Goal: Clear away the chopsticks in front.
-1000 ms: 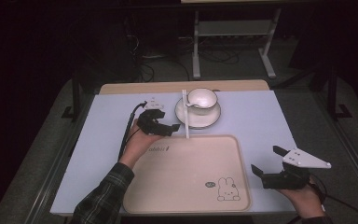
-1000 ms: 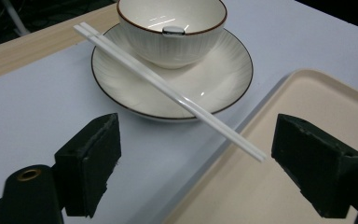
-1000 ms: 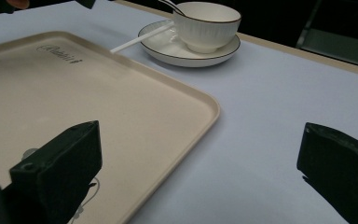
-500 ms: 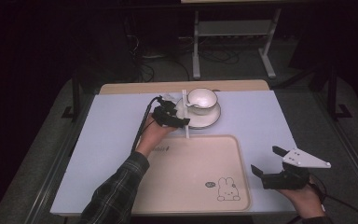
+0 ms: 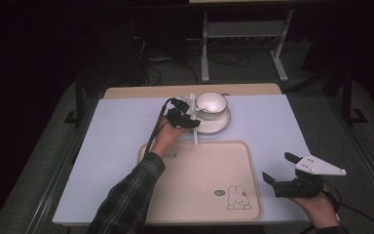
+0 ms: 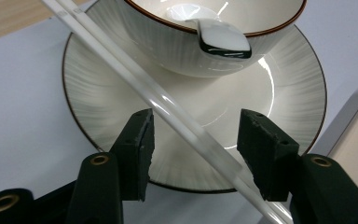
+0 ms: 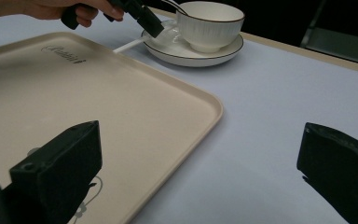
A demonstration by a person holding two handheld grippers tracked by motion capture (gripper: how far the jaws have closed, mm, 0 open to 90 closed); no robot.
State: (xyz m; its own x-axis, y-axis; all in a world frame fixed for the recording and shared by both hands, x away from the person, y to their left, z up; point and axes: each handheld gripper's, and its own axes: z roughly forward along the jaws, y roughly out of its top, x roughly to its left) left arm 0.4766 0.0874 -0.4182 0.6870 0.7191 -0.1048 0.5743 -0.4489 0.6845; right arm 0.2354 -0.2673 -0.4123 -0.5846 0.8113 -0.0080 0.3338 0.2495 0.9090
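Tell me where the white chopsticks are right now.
The chopsticks lie across the left rim of the saucer beside the bowl, between the open jaws of the left gripper, just beyond the tray.

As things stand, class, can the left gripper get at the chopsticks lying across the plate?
Probably yes. The left gripper is open, its jaws on either side of the chopsticks above the plate, with nothing between them.
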